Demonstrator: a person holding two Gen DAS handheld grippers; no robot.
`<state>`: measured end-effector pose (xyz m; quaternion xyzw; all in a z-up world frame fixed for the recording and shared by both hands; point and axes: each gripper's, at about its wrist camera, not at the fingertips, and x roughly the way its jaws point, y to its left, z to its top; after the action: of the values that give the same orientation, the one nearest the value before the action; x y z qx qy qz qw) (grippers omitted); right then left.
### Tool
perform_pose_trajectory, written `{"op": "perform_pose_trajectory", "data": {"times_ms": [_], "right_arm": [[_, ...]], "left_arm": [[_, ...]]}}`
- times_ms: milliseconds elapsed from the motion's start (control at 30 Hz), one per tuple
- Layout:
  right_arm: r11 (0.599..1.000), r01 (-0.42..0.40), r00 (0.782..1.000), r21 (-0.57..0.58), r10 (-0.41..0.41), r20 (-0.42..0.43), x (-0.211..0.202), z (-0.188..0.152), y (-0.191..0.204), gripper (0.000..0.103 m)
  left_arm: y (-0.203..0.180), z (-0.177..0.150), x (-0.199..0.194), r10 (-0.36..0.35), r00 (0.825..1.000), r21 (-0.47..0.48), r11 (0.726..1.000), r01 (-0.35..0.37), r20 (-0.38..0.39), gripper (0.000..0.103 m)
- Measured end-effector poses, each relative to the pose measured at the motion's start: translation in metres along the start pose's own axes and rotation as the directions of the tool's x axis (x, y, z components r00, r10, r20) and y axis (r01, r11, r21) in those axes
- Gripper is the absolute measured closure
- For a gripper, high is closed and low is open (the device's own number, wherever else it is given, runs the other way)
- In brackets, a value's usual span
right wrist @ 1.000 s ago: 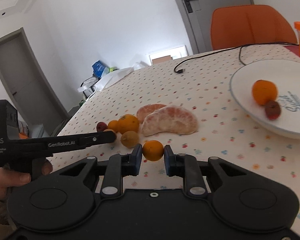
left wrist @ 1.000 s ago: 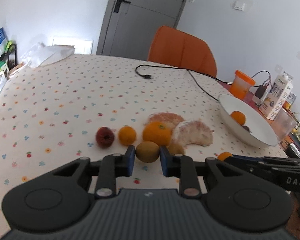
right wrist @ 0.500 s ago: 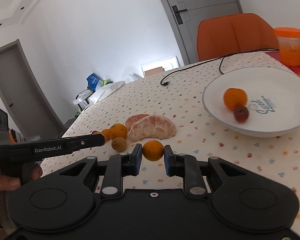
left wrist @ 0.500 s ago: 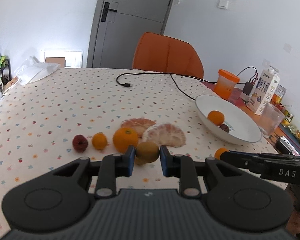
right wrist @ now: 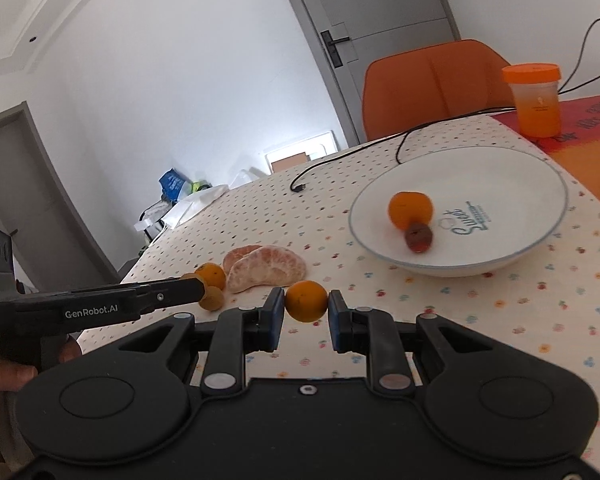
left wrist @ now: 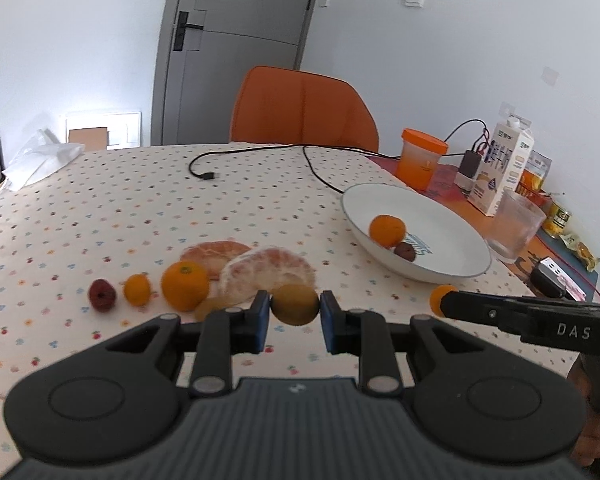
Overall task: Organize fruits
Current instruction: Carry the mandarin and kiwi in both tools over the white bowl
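Mid-transfer, both tools loaded. My left gripper [left wrist: 293, 311] is clamped on the brown kiwi-like fruit [left wrist: 295, 304], lifted off the tablecloth [left wrist: 140, 208]. My right gripper [right wrist: 305, 307] is pinching a small orange [right wrist: 306, 301], also clear of the cloth.

The target looks like the white plate [right wrist: 540, 184], which already holds one orange [right wrist: 410, 210] and a dark red fruit [right wrist: 418, 237].

Left on the cloth: a bigger orange [left wrist: 185, 285], a little orange [left wrist: 137, 289], a red fruit [left wrist: 102, 295] and two peeled citrus pieces [left wrist: 268, 270].

Next: carry both fruits over the rim, lower into a bare part of the plate, then release. The round fruit may roll, so I should set it down low.
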<state>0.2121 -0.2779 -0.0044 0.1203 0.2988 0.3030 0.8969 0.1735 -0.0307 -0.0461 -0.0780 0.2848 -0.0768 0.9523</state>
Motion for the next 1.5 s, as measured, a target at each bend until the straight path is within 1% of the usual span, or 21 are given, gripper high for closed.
{"op": "perform_pose_trajectory", "data": {"times_ms": [167,667,1000,1200,1500], "right_arm": [[1.0,0.016,1.0,0.015,-0.016,0.012,-0.009,0.0,-0.013,0.081],[0.995,0.076,0.995,0.057,-0.079,0.058,-0.03,0.007,-0.054,0.081],[0.992,0.104,0.991,0.07,-0.109,0.077,-0.033,0.016,-0.074,0.081],[0.991,0.115,0.988,0.072,-0.121,0.093,-0.032,0.023,-0.082,0.081],[0.988,0.127,0.986,0.092,-0.136,0.1,-0.029,0.025,-0.096,0.081]], "left_arm": [[-0.014,0.002,0.008,-0.022,1.0,0.01,1.0,0.022,-0.006,0.078],[-0.064,0.019,0.037,-0.094,0.996,0.088,0.992,0.094,-0.003,0.078],[-0.091,0.029,0.059,-0.138,0.99,0.119,0.983,0.138,-0.008,0.078],[-0.106,0.033,0.077,-0.158,0.987,0.138,0.977,0.16,-0.024,0.078],[-0.121,0.037,0.098,-0.185,0.982,0.16,0.969,0.188,-0.035,0.078]]}}
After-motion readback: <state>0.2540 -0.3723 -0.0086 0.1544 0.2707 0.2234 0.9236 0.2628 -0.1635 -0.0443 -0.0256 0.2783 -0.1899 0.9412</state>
